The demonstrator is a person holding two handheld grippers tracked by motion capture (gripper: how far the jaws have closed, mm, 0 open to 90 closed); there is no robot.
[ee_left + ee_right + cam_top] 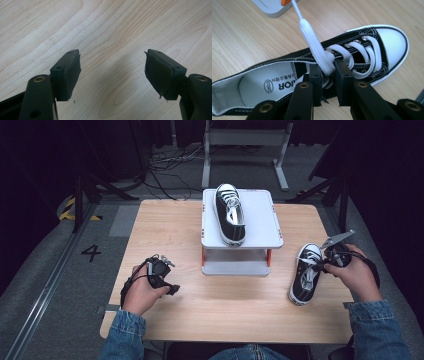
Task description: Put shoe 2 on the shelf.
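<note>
A black canvas shoe (305,275) with a white toe cap lies on the wooden table (165,227) at the right, its toe toward me. My right gripper (320,265) is at its laces. In the right gripper view the gripper (328,72) is shut on a white lace (312,35) over the shoe (387,45), and the lace's free end runs up and away. A matching shoe (230,215) rests on a white raised stand (262,215) at the table's middle back. My left gripper (172,289) sits low over the table's front left, open (112,72) with only bare wood between its pads.
The stand has a lower shelf (235,268) and orange posts. Beyond the table's far edge lie cables (170,165) and metal frame legs (280,170) on a grey floor. A corner of the stand (274,7) is just behind the shoe in the right gripper view.
</note>
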